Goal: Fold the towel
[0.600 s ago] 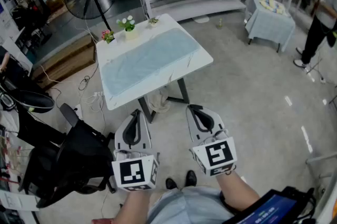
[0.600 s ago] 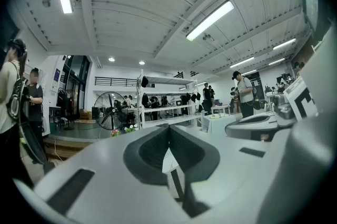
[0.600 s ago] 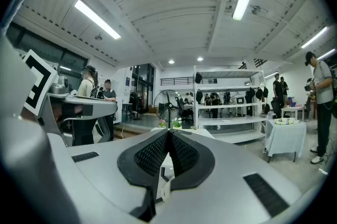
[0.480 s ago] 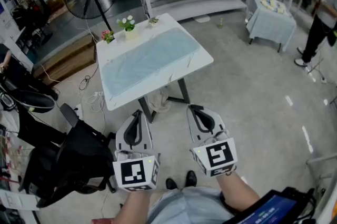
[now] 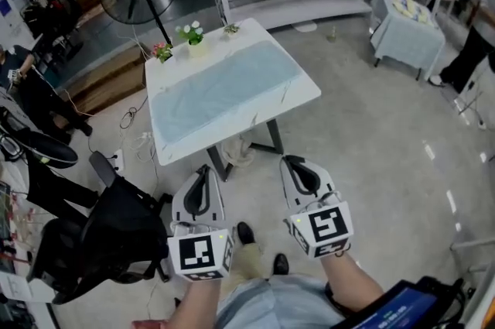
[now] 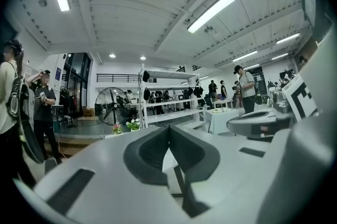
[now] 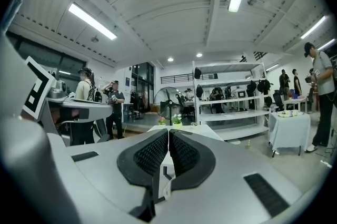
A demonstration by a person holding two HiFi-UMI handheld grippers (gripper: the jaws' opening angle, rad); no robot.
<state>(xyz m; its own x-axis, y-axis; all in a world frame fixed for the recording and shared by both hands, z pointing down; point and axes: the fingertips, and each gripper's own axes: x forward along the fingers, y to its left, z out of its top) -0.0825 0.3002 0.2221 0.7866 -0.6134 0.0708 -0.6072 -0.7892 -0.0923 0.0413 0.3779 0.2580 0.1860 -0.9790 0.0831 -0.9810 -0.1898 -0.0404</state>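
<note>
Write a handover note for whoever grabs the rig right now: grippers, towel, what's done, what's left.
Grippers: left gripper shut and empty; right gripper shut and empty. Both are held level, side by side, short of the table.
Things: the light blue rectangular cloth towel lies spread flat over most of the white table. Small potted flowers stand along the table's far edge.
Done: nothing, no fold made.
Left: step up to the table, grip the towel's near edge or corners, fold it.

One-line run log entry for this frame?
phase: pre-grasp | left tool: shut, empty | right tool: shut, empty | towel: flat on table, unfolded | both tools short of table
</note>
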